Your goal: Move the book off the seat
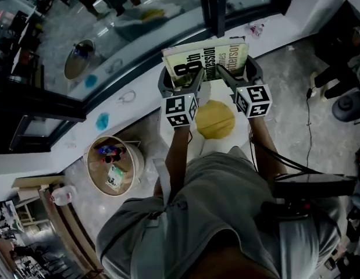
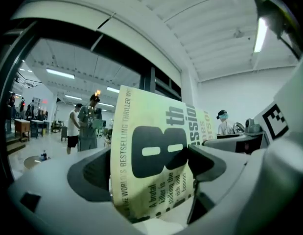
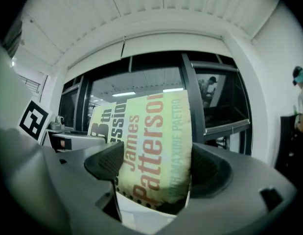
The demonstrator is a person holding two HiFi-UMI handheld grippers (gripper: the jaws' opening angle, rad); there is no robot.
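A pale yellow-green paperback book point(image 1: 206, 60) with a big black "8" on its cover is held up in the air by both grippers. My left gripper point(image 1: 178, 80) is shut on the book's left end point(image 2: 151, 165). My right gripper point(image 1: 236, 74) is shut on its right end point(image 3: 153, 153). The book hangs above and beyond a round yellow seat point(image 1: 214, 120), apart from it. In each gripper view the cover fills the gap between the jaws.
A round tub point(image 1: 114, 165) with small items stands on the floor at my left. A glass wall point(image 1: 110, 45) with a dark post point(image 1: 212, 4) runs ahead. A black cable point(image 1: 308, 121) trails on the floor at right. People stand in the room beyond.
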